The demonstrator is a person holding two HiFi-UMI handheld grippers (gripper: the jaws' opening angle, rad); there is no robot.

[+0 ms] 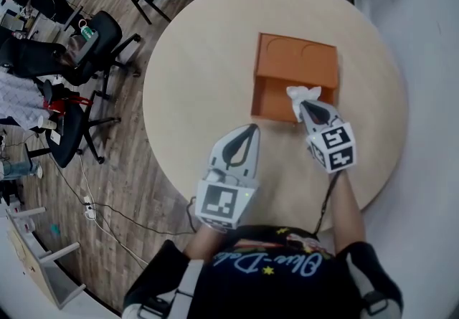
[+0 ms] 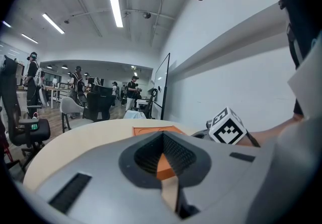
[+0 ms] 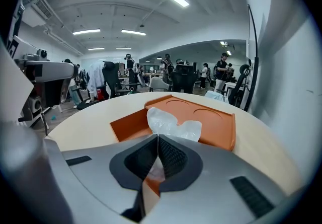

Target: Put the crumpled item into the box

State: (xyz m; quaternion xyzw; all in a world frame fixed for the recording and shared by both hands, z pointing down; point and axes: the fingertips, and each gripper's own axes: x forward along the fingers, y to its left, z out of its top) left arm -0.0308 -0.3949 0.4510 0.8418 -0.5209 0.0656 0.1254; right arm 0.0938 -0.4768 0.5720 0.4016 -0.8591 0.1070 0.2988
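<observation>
The orange box (image 1: 295, 59) lies on the round worktop (image 1: 193, 88); its far part is a flat panel with two round hollows, and its near part is an open compartment showing its bare orange floor. The crumpled item (image 1: 302, 93), white and partly see-through, sits at the box's near right corner, over the compartment's rim; whether it touches the box I cannot tell. The right gripper (image 1: 305, 105) has its jaws pressed together on the item's lower end, so the rest puffs out beyond the tips toward the box, as the right gripper view shows (image 3: 171, 123). The left gripper (image 1: 250, 128) is nearer than the box and to its left, jaws closed together with nothing between them; the box's orange shows beyond its tips. Far left of the box, off the worktop, black office chairs (image 1: 100, 34) stand on the wooden floor with cables (image 1: 93, 204) trailing nearby.
</observation>
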